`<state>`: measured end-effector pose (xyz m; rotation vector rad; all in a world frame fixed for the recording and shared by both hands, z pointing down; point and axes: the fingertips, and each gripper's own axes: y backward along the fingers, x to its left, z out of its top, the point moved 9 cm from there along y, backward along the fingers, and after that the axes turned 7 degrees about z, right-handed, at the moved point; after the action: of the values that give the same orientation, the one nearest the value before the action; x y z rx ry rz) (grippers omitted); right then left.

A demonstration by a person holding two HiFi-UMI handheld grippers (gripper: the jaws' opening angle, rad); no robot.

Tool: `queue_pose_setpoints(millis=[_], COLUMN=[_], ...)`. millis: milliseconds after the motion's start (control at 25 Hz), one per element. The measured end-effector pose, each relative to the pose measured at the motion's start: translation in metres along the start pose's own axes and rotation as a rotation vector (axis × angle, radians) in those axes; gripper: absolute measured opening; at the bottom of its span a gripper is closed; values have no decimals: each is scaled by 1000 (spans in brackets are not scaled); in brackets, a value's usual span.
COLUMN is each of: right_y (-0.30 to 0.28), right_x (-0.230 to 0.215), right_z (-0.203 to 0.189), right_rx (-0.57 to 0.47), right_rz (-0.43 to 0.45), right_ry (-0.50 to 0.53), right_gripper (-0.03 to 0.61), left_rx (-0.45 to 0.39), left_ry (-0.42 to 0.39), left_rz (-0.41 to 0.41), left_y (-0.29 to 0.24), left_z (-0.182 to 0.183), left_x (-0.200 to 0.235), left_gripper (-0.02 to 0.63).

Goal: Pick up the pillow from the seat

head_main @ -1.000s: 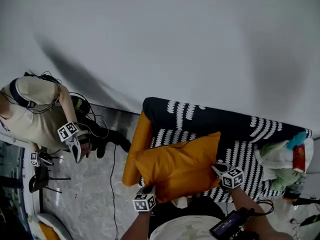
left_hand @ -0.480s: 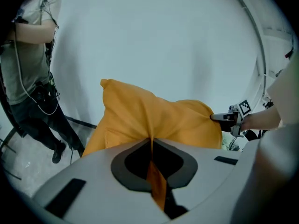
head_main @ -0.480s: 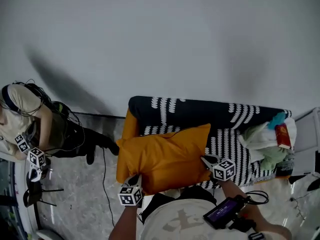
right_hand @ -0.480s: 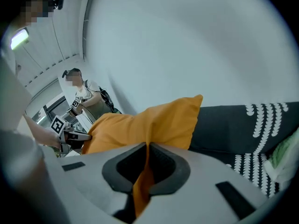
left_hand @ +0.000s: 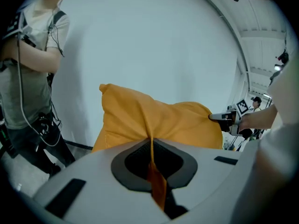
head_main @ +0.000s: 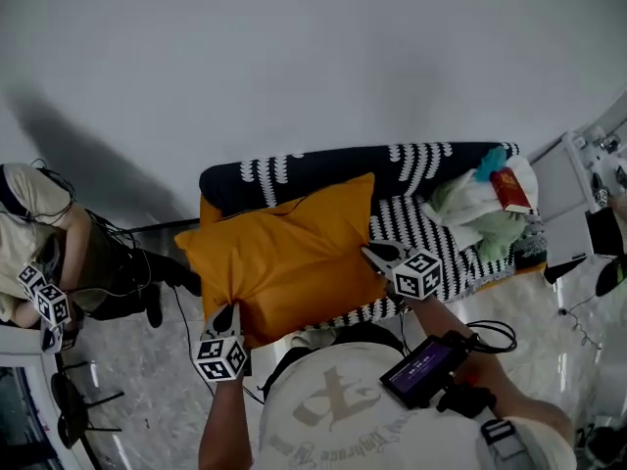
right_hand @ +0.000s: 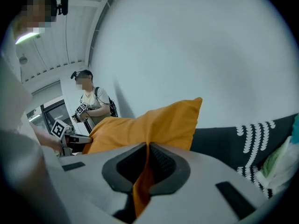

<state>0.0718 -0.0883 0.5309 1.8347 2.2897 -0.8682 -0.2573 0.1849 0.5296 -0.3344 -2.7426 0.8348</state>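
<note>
Left claw [head_main: 227,313], right claw [head_main: 372,253] on pillow [head_main: 284,253] corners

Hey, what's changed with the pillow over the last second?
The pillow has risen off the seat, lifted by the left gripper and the right gripper together. Nothing was grabbed or let go: both stay shut on its near edge. The clothes pile at the seat's end stayed put.
</note>
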Motion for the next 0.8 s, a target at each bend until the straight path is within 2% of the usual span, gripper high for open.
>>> queue_pose_setpoints(millis=[280,520,800], right_y=[27,40,44], right_x=[22,23,21], right_z=[40,49,49], right_rx=[-116,-163,-164], right_rz=[-28,-76,-95], right_ry=[76,97,101], right_gripper=[28,27,28], left_rx=[-111,-147,-152], left_ry=[-64,-98,-100], left_rz=[-41,-66,-74], left_y=[12,5,-4], left_z=[43,60,65], left_x=[-3,-12,-14], left_gripper=[15,15,15])
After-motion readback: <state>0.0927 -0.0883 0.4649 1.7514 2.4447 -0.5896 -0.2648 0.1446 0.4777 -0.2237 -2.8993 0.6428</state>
